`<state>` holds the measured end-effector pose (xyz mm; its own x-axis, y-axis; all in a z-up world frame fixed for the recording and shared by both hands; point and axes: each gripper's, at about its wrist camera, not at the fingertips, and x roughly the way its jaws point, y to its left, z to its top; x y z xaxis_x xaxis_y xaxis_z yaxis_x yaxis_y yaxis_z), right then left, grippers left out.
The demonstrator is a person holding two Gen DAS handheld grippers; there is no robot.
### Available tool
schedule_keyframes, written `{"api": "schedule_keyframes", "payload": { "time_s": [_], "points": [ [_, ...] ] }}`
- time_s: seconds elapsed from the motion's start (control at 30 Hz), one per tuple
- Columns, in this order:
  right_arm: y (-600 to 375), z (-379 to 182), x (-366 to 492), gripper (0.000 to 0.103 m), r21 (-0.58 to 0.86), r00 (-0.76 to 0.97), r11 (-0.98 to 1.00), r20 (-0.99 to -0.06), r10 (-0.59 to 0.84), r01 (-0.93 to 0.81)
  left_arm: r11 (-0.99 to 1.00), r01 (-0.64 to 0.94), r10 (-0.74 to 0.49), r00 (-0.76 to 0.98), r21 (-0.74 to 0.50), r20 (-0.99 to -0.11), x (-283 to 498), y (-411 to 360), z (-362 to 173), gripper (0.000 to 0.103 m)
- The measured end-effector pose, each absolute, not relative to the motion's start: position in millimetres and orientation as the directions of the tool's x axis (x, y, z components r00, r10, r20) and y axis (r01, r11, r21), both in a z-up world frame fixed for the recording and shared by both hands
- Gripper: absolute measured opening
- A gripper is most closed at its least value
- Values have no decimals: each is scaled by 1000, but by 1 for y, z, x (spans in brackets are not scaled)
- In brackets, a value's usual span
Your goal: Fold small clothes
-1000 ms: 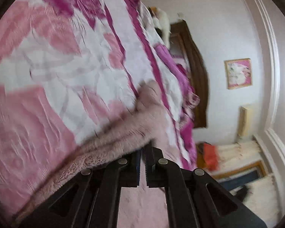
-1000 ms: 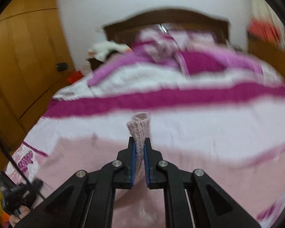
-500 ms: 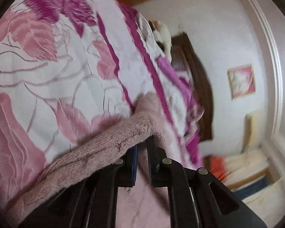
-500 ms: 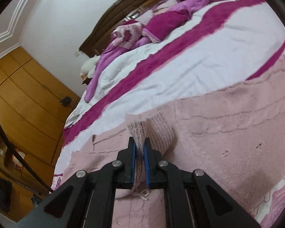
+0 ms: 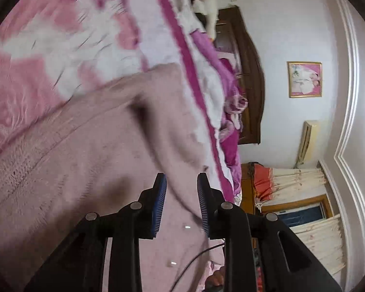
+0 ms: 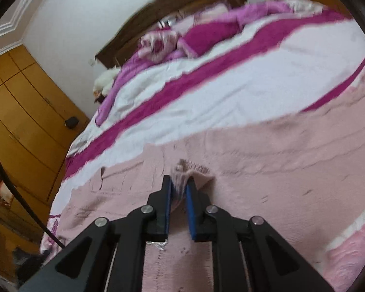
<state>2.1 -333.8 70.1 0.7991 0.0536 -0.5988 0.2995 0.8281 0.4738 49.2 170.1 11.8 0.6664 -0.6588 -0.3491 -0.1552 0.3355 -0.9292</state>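
On the bed [image 6: 231, 92]: pink sweater [image 6: 279, 170] mid-fold.
L claw [image 5: 181, 187] released, fabric just ahead; R claw [image 6: 178, 189] nearer, pinching ribbed cuff [image 6: 182, 172], w/ jaws slightly parted.

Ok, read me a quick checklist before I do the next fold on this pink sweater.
1. Left gripper let go: ok, jaws apart, nothing pinched.
2. Right gripper let go: cannot tell, the ribbed cuff sits between slightly parted jaws.
3. Pink sweater lying on the bedspread: ok.
4. Sweater smooth: not ok, a fold stands up.
5. Edges aligned: cannot tell, blurred.
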Motion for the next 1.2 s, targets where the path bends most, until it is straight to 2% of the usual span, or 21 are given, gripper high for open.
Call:
{"api": "schedule_keyframes", "payload": {
  "time_s": [0.07, 0.17, 0.2, 0.27, 0.37, 0.4, 0.47, 0.5, 0.53, 0.57, 0.6, 0.63, 0.67, 0.73, 0.9, 1.0, 1.17, 1.2],
  "points": [
    [-331, 81, -7, 9, 430, 819, 852, -574, 3, 298, 400, -137, -635, 671, -906, -382, 56, 169, 34, 3],
    [-333, 94, -21, 8, 387, 840, 869, -540, -58, 309, 622, -140, -519, 663, -770, -539, 87, 164, 62, 3],
    [-335, 96, -24, 8, 391, 843, 868, -535, -57, 307, 657, -150, -484, 668, -739, -565, 96, 165, 63, 3],
    [-339, 96, -27, 8, 404, 841, 864, -539, -42, 302, 747, -168, -416, 638, -644, -648, 130, 163, 54, 3],
    [-342, 83, -18, 9, 450, 813, 848, -581, 39, 281, 792, -247, -407, 469, -559, -784, 169, 162, 14, 3],
    [-340, 76, -12, 10, 464, 792, 843, -606, 77, 273, 806, -241, -407, 440, -541, -801, 173, 158, 8, 3],
    [-335, 59, 4, 34, 449, 731, 848, -673, 114, 282, 908, -152, -293, 437, -391, -850, 174, 137, 16, 3],
    [-333, 48, 11, 55, 428, 699, 855, -706, 112, 294, 954, -94, -215, 446, -284, -869, 170, 121, 25, 3],
    [-332, 36, 17, 56, 400, 672, 858, -735, 92, 321, 972, -70, -169, 455, -225, -874, 166, 112, 31, 3],
    [-332, 28, 18, 54, 394, 675, 854, -735, 70, 341, 976, -66, -153, 467, -207, -871, 163, 106, 38, 3],
    [-331, 25, 17, 46, 390, 687, 852, -725, 51, 349, 973, -67, -162, 478, -220, -863, 159, 102, 44, 3],
    [-330, 26, 19, 22, 376, 691, 858, -722, 34, 350, 966, -67, -186, 491, -250, -851, 155, 98, 49, 3],
    [-329, 28, 21, 14, 379, 688, 863, -724, 52, 334, 959, -62, -210, 497, -276, -842, 152, 92, 52, 3],
    [-332, 33, 21, 12, 402, 699, 860, -711, 77, 315, 952, -52, -236, 497, -300, -835, 148, 79, 52, 3],
    [-346, 57, 1, 12, 379, 745, 861, -668, 1, 339, 950, -99, -223, 455, -298, -862, 161, 54, 34, 3],
    [-349, 63, -7, 12, 367, 744, 866, -669, -8, 339, 938, -120, -231, 484, -325, -844, 162, 55, 37, 3],
    [-342, 35, 1, 14, 301, 633, 884, -774, 8, 358, 919, -238, -184, 449, -316, -874, 181, 64, 31, 3],
    [-342, 35, -3, 14, 298, 637, 884, -771, 0, 360, 917, -243, -184, 444, -315, -877, 181, 61, 33, 3]
  ]
}}
